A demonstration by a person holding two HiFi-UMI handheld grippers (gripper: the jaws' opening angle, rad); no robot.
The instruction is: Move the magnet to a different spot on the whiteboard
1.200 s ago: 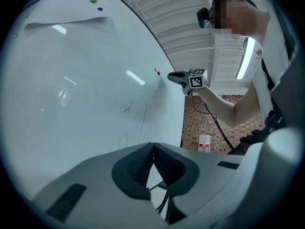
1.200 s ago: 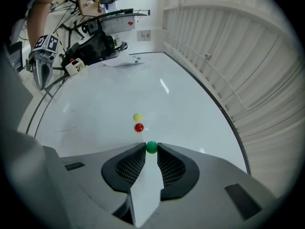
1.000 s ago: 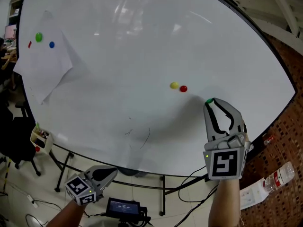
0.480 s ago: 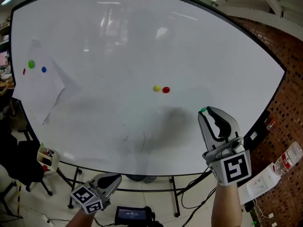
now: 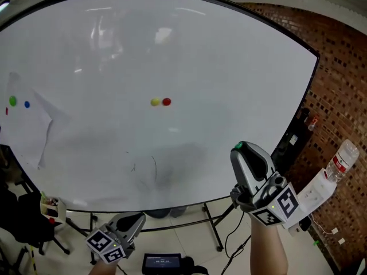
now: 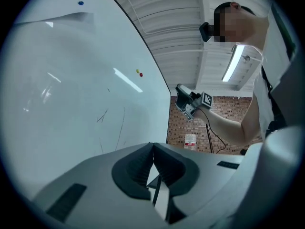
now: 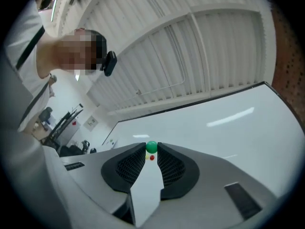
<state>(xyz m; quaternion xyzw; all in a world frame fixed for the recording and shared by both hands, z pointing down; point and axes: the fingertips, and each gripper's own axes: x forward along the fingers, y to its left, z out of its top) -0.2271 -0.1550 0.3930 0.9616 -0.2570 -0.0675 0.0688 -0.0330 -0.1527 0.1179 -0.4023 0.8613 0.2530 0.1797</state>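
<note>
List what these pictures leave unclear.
- Green magnet: in the head view, the right gripper hides nearly all of it.
- Scribbles on the whiteboard: head view, too faint to read.
- Bottle: head view, label too small to read.
- Screen below the whiteboard: head view, text too small, cut off by the bottom edge.

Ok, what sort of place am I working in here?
Probably a lab or workshop-style office: a big whiteboard fills the view, a bare brick wall stands beside it, and a tube light hangs under a ribbed ceiling.
</note>
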